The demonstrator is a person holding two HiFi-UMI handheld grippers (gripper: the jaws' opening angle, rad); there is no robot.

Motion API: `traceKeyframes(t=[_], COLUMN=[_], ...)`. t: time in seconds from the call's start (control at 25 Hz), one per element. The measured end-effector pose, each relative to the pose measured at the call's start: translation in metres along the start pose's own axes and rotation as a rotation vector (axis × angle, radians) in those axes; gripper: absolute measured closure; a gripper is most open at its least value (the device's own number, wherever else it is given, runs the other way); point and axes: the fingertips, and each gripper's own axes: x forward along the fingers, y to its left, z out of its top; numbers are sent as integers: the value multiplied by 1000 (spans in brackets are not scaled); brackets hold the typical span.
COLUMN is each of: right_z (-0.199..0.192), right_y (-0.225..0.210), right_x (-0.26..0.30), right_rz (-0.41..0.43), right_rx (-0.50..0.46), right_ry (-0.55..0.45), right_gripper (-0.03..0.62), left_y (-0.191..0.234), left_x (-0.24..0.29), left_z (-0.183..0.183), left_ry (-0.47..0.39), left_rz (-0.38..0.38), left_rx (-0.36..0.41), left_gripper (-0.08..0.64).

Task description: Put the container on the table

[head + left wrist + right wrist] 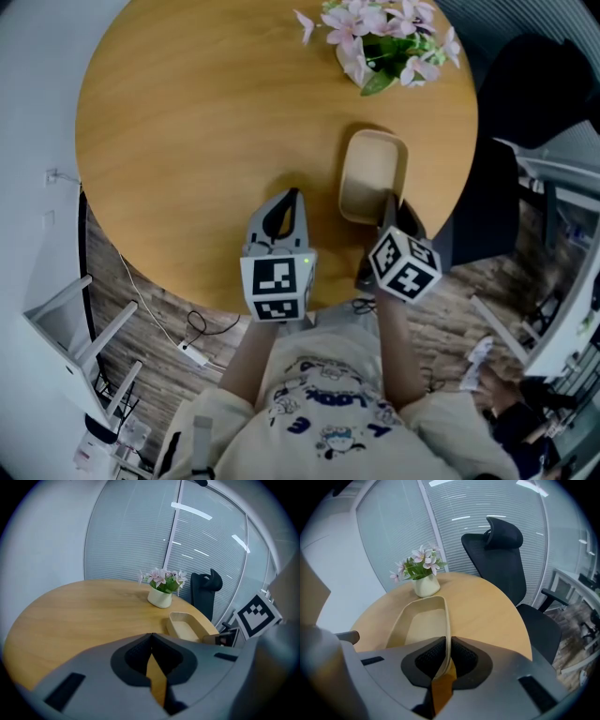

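While your right gripper (pixel 446 654) pinches the thin side wall of the beige container (pixel 417 620) between its jaws, near one end, you bear the whole thing from a single edge. It looks light, shallow and empty, but the wall seems thin and may flex, so a firm yet gentle squeeze on the rim suits it. The container lies over the round wooden table (pixel 187 131), near its right edge and short of the flower pot (pixel 425 586); whether its base is fully down is unclear. Your left gripper (pixel 151 652) hovers beside it, jaws pressed together on nothing.
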Motion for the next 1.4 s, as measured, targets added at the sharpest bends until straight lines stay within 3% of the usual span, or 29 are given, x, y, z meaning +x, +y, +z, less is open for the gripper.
traceKeyframes(t=[0.28,0.56,0.88,1.4], right_z=[8,31,77,137], right_y=[-5,1,32,86], right_x=[-13,-43,-98,-181], right_rz=[-10,-3,92,218], right_rx=[-14,-31,-50,-180], right_ry=[-28,-127,-324,-579], right_gripper=[577,577,578,578], left_y=[-4,-12,-23,-28], left_x=[-12,-38,-78,-136], left_z=[8,39,82,138], left_ry=[-32,-124,-257,-435], left_rz=[6,1,-12,4], left_rx=[8,26,50,73], left_gripper=[557,557,557,557])
